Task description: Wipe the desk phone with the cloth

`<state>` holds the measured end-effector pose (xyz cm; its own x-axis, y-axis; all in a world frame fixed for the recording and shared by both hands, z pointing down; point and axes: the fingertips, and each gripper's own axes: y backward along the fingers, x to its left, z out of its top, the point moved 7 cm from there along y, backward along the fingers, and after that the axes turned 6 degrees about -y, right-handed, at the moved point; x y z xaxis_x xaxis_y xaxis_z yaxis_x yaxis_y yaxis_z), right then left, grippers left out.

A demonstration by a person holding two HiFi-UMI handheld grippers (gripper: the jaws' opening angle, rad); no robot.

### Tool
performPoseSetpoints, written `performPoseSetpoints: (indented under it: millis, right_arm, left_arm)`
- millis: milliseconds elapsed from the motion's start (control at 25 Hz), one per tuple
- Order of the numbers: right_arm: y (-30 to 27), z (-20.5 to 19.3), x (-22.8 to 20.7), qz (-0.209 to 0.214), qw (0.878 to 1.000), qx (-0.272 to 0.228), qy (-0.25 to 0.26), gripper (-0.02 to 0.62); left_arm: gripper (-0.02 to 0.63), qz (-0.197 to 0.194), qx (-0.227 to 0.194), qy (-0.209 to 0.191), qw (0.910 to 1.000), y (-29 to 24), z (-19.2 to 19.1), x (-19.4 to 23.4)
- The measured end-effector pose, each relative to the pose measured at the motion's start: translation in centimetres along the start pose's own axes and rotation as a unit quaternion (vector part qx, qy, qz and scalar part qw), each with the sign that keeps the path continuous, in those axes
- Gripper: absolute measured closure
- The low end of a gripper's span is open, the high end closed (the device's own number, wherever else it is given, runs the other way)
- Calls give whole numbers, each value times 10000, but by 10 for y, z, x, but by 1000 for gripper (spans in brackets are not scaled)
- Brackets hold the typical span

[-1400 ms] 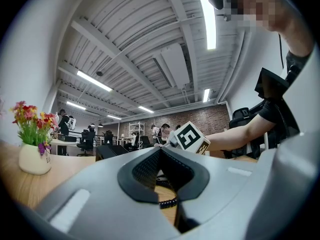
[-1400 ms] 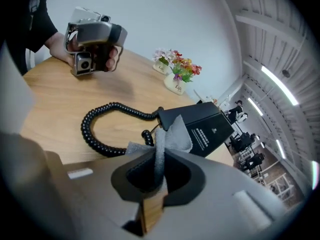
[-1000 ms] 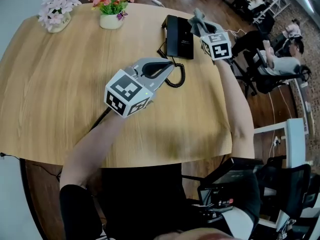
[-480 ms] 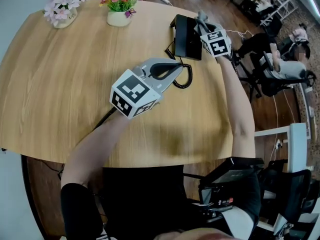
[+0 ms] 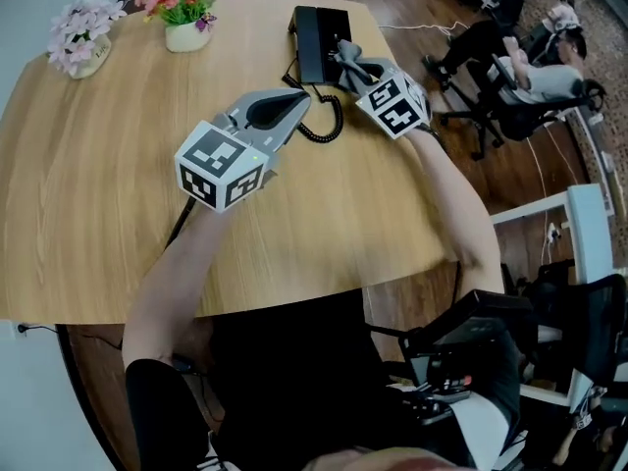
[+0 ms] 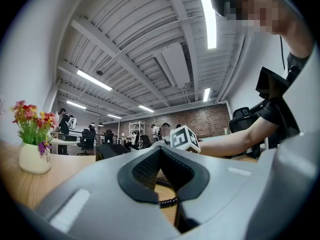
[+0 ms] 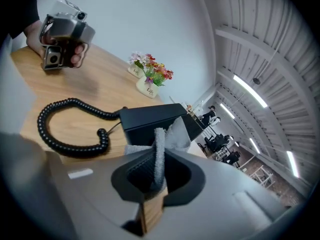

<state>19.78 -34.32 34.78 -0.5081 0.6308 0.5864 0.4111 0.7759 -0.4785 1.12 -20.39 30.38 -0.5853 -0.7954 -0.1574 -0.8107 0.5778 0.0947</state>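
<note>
Over the near half of the round wooden table (image 5: 88, 214), the left gripper (image 5: 297, 108) is held with its jaws closed together on nothing. Just past its tips lies the coiled black cord (image 5: 324, 128). Farther on, the right gripper (image 5: 355, 67) has its jaws clenched on the grey cloth (image 7: 170, 134), right at the near corner of the black desk phone (image 5: 316, 26). Two flower pots (image 5: 184, 35) stand at the far left.

Round wooden worktop (image 5: 88, 194). Dark wood floor (image 5: 515, 170) at right of frame. White wall (image 7: 145, 19); brick wall (image 6: 205, 121) at far end. Ribbed ceiling (image 6: 130, 29) carries strip lights (image 6: 210, 14).
</note>
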Motion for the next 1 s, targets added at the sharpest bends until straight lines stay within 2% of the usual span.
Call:
performPoseSetpoints:
  millis: [200,320,440,720,920,1000]
  right_arm:
    - [11,2,22,292,9995,107,114,575]
    - [25,-7,38,651,9971,378,85,575]
    - [34,-6,47,735,9968,325,46,575]
    - [68,26,51,704,9943,-593,-531,575]
    - [114,39,55,656,9791,-1589,-1089,575]
    - [116,47,55,625,9709,-2017,-1133,575]
  left_arm:
    - [603,184,-6,-38,9998,3,3,8]
    - [604,137,68,-26,9999,-2,4,3]
    - [604,95,95,-4,9999,-4,2,-1]
    - [604,100,103,-19,9999,-3,5,-6]
    - [604,18,162,30,9999,-11,7,-25]
    - [604,50,155,42,9999,-12,5,-21]
